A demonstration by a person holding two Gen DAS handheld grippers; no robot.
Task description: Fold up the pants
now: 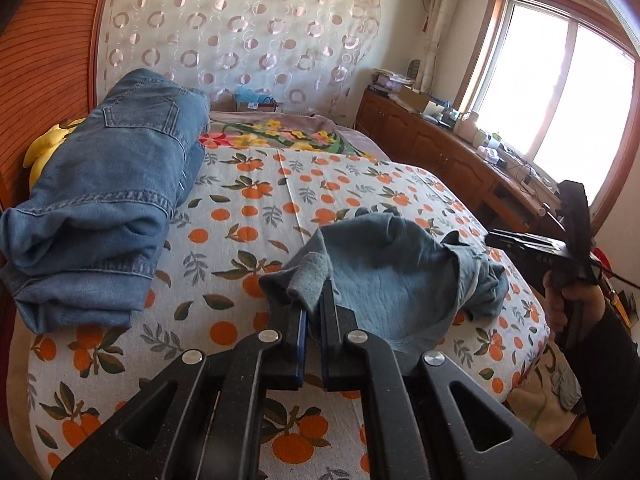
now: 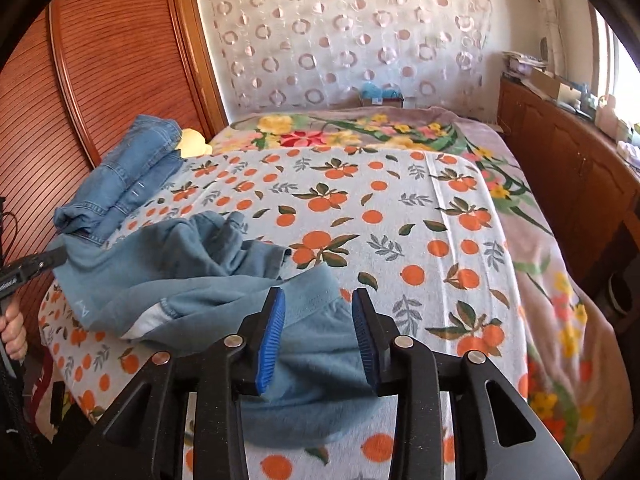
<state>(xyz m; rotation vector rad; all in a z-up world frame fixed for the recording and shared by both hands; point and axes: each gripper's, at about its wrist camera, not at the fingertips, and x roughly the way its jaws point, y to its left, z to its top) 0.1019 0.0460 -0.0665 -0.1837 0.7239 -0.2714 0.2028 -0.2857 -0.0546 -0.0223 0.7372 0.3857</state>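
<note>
Crumpled grey-blue pants (image 1: 384,276) lie on the orange-print bed cover (image 1: 248,208) near its front edge. My left gripper (image 1: 314,300) is shut on a bunched fold of their cloth at their left end. In the right wrist view the same pants (image 2: 192,272) spread from the lower middle toward the left. My right gripper (image 2: 318,300) stands open over their near end, with cloth lying between the blue pads (image 2: 272,332) but not pinched. A hand (image 1: 568,300) holds the right gripper's handle at the bed's right edge.
Folded blue jeans (image 1: 108,200) rest at the bed's back left, beside a yellow plush toy (image 1: 44,144) and a wooden wardrobe (image 1: 44,60). A flowered blanket (image 2: 360,128) covers the far end. A low wooden cabinet (image 2: 568,168) runs along the right under the window.
</note>
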